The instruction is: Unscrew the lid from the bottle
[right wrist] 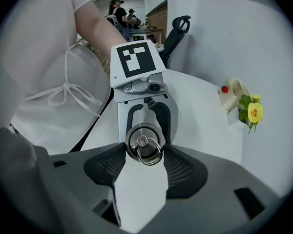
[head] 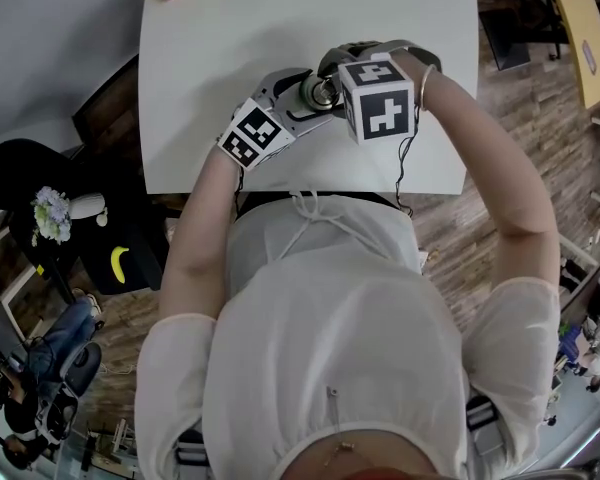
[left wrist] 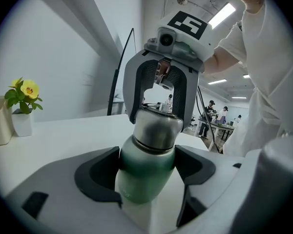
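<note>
White table (head: 210, 58) fills the head view, and over it the bottle (head: 318, 92) is mostly covered by the left gripper (head: 302, 98) and the right gripper (head: 342, 68), so only its shiny top shows. From the left gripper view, the left jaws are clenched on the green body, whose bottom is cut off, while the right jaws come down on both sides of the steel lid (left wrist: 156, 126). From the right gripper view, the right pads (right wrist: 180, 167) grasp the lid with its ring, and the body below stays hidden.
</note>
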Available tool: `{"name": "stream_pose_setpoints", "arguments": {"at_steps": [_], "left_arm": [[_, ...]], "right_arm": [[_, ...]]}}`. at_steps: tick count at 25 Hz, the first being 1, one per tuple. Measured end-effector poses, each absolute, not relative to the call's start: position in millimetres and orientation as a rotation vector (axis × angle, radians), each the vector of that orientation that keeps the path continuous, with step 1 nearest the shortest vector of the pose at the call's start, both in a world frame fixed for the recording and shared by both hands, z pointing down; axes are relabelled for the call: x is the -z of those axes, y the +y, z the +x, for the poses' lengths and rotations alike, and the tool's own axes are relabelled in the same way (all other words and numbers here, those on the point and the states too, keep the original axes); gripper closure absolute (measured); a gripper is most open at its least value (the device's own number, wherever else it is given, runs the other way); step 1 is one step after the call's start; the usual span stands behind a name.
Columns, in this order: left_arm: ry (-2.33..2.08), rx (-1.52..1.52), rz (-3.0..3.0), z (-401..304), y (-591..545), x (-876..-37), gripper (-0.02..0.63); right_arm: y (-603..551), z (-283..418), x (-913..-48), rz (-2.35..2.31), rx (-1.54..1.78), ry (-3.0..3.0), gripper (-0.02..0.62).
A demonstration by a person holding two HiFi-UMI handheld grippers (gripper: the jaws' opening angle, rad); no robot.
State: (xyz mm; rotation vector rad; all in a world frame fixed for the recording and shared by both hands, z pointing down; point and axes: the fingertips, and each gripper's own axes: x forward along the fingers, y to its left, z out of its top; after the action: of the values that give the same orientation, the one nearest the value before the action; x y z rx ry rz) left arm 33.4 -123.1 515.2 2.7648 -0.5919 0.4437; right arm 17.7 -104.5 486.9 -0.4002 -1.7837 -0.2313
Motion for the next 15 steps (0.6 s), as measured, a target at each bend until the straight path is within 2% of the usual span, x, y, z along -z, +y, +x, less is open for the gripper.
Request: {"name": "stream_pose_setpoints", "arguments": {"at_steps": [7,10,12,15], "left_arm": [[-0.593,-0.451,2.753,32.8,-122.0,-517.1,0.238],[-0.59,-0.45,2.753,32.9,-121.6,-516.9,0.238],[-0.591,-0.452,2.751,32.2,-121.9,-516.5,0.238],[-0.587,-0.454,2.752,31.7,-122.3,-516.0,0.238]], "right_arm": [[-104.0,17.3,-488.7,-0.482,0.333,-1.754,0.334],[-106.0,18.0,-490.9,-0.35,0.255,-1.821,0.31],[-105.6,18.2,-488.2,-0.255,0.162,-1.888,0.262],[-106.0,22.4,-483.4,-0.1,0.034,-1.955,0.259]]}}
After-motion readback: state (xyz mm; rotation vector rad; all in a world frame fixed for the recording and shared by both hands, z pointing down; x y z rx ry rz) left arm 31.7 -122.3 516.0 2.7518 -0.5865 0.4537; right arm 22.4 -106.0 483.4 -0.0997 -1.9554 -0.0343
